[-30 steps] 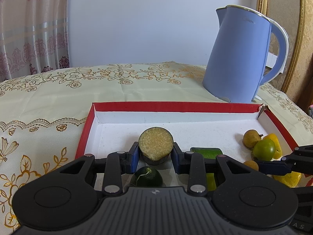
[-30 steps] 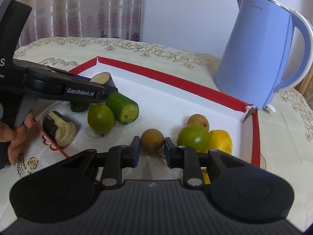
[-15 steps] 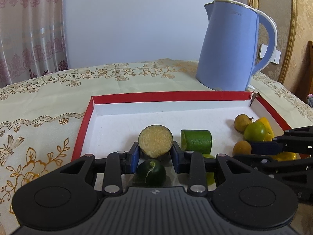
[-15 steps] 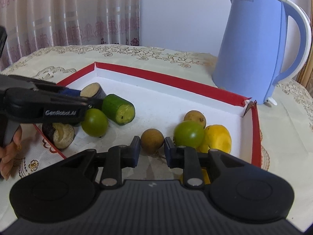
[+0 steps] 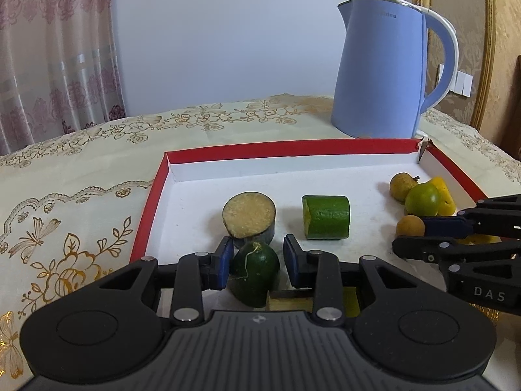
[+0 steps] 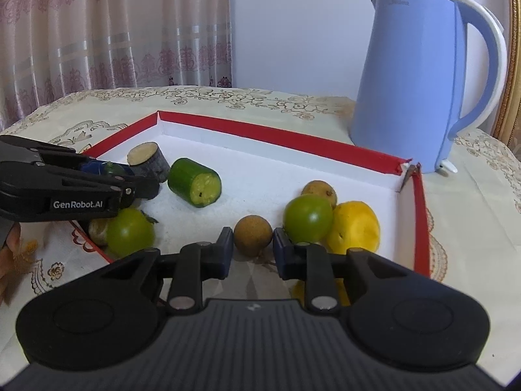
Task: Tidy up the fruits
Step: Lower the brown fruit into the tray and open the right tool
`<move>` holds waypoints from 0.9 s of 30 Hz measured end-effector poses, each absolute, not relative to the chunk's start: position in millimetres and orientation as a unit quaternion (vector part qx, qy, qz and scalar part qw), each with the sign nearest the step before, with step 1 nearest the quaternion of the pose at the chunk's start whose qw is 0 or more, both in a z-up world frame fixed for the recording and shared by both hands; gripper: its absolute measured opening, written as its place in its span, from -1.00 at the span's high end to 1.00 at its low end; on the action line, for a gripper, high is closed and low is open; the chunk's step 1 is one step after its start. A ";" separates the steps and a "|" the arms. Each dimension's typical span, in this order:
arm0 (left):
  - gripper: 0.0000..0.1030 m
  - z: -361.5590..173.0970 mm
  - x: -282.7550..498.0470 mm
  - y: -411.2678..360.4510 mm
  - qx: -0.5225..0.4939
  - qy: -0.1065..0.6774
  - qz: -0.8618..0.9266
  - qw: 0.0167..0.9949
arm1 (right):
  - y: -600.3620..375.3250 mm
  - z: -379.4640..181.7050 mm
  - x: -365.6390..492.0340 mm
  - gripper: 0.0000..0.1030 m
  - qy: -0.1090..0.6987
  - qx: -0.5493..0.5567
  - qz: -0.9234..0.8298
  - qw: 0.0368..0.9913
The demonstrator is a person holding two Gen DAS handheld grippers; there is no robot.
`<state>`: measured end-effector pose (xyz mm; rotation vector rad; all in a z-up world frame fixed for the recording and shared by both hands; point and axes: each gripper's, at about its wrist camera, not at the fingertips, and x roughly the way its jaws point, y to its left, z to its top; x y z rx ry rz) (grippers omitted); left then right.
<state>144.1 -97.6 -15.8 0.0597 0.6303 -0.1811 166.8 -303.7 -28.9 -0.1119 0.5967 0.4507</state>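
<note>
I had the left gripper (image 5: pixel 257 262) closed on a dark green round fruit (image 5: pixel 255 272), its blue pads pressed against either side, near the left end of the shallow white cardboard tray with red edging (image 5: pixel 148 208). Just beyond that fruit stood a dark-skinned cut cylinder with a pale, grainy top (image 5: pixel 250 218), upright on the tray floor. To its right, apart from it, lay a bright green cucumber chunk (image 5: pixel 326 217) on its side. My right gripper (image 6: pixel 253 248) was clamped shut around a small brown round fruit (image 6: pixel 253 231) near the tray's right end. Touching that gripper's right pad sat a round green fruit (image 6: pixel 307 218), with a yellow fruit (image 6: pixel 355 226) against its right side and a second small brown fruit (image 6: pixel 319 190) just behind them. In the right wrist view, another round green fruit (image 6: pixel 130 232) rested at the near left edge of the tray, below the left gripper. A tall pale blue electric kettle (image 6: pixel 420 88) stood on the cream embroidered tablecloth (image 5: pixel 81 202) beyond the tray's far right corner.
</note>
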 end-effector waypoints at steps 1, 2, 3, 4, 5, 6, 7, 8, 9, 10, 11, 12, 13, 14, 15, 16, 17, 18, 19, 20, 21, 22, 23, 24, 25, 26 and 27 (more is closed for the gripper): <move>0.37 -15.6 144.6 -98.2 0.029 0.311 -0.089 0.946 | -304.0 -29.0 166.8 0.52 0.291 -0.055 0.220 0.929; 0.37 -15.2 146.6 -98.3 0.032 0.312 -0.091 0.945 | -303.3 -29.1 166.7 0.51 0.291 -0.056 0.220 0.929; 0.37 -14.9 148.6 -98.5 0.034 0.313 -0.092 0.944 | -302.4 -29.0 166.9 0.51 0.290 -0.058 0.220 0.929; 0.37 -14.8 151.5 -97.8 0.034 0.314 -0.090 0.944 | -302.0 -29.1 167.0 0.51 0.291 -0.059 0.221 0.929; 0.37 -14.8 153.4 -97.3 0.033 0.315 -0.088 0.945 | -302.2 -29.3 167.1 0.51 0.291 -0.058 0.221 0.929; 0.37 -14.5 154.7 -97.1 0.032 0.315 -0.087 0.944 | -301.7 -29.1 167.0 0.51 0.291 -0.057 0.221 0.929; 0.36 -14.3 155.9 -97.0 0.032 0.315 -0.088 0.944 | -301.3 -29.3 166.7 0.51 0.291 -0.056 0.221 0.929; 0.36 -14.1 156.7 -96.4 0.030 0.314 -0.088 0.945 | -300.4 -29.5 166.7 0.50 0.291 -0.057 0.221 0.929; 0.36 -14.5 158.3 -95.9 0.029 0.313 -0.089 0.945 | -300.8 -29.9 166.2 0.50 0.290 -0.056 0.221 0.929; 0.36 -14.6 159.2 -95.5 0.027 0.312 -0.089 0.946 | -300.7 -30.2 166.4 0.50 0.290 -0.056 0.221 0.929; 0.36 -14.8 160.6 -94.6 0.021 0.311 -0.088 0.946 | -300.2 -30.5 166.4 0.50 0.290 -0.055 0.221 0.930; 0.36 -15.2 162.9 -93.4 0.015 0.312 -0.087 0.946 | -300.7 -30.8 165.8 0.50 0.289 -0.055 0.221 0.930; 0.36 -15.3 164.2 -93.3 0.014 0.311 -0.086 0.946 | -301.3 -31.0 165.8 0.50 0.289 -0.054 0.221 0.930; 0.36 -15.2 165.5 -93.3 0.014 0.311 -0.083 0.947 | -301.0 -31.1 165.9 0.50 0.289 -0.054 0.221 0.930; 0.37 -14.7 166.5 -92.8 0.010 0.312 -0.082 0.947 | -301.9 -31.2 165.9 0.50 0.289 -0.053 0.222 0.930; 0.37 -14.3 167.0 -92.9 0.010 0.312 -0.082 0.947 | -302.1 -31.3 165.8 0.50 0.289 -0.052 0.222 0.930; 0.37 -14.1 166.9 -93.8 0.014 0.310 -0.082 0.947 | -302.3 -31.6 165.8 0.50 0.289 -0.052 0.222 0.930; 0.37 -14.1 166.3 -94.6 0.019 0.308 -0.081 0.948 | -303.4 -31.6 165.6 0.49 0.289 -0.051 0.223 0.930; 0.38 -14.3 165.7 -95.4 0.021 0.307 -0.081 0.948 | -303.6 -31.5 165.3 0.49 0.289 -0.050 0.223 0.930; 0.38 -14.7 163.8 -96.2 0.023 0.307 -0.083 0.948 | -303.8 -31.5 165.1 0.49 0.288 -0.050 0.223 0.930; 0.39 -15.4 162.1 -97.3 0.025 0.308 -0.084 0.947 | -304.4 -31.4 165.1 0.49 0.288 -0.049 0.224 0.930; 0.39 -15.6 159.3 -99.1 0.031 0.307 -0.086 0.947 | -304.6 -31.4 165.3 0.48 0.288 -0.048 0.224 0.930; 0.39 -15.2 155.3 -100.7 0.037 0.307 -0.091 0.947 | -304.7 -31.4 165.5 0.48 0.288 -0.048 0.224 0.930; 0.39 -15.0 151.6 -101.6 0.040 0.307 -0.094 0.946 | -304.8 -31.2 165.6 0.48 0.288 -0.048 0.224 0.930; 0.39 -14.9 148.8 -101.7 0.042 0.306 -0.097 0.946 | -305.1 -31.2 165.7 0.48 0.288 -0.047 0.225 0.930; 0.39 -15.0 145.1 -102.4 0.048 0.306 -0.096 0.946 | -305.0 -31.2 165.6 0.48 0.288 -0.046 0.225 0.930; 0.39 -14.9 142.4 -102.4 0.052 0.303 -0.095 0.947 | -305.3 -30.9 165.7 0.48 0.288 -0.047 0.225 0.930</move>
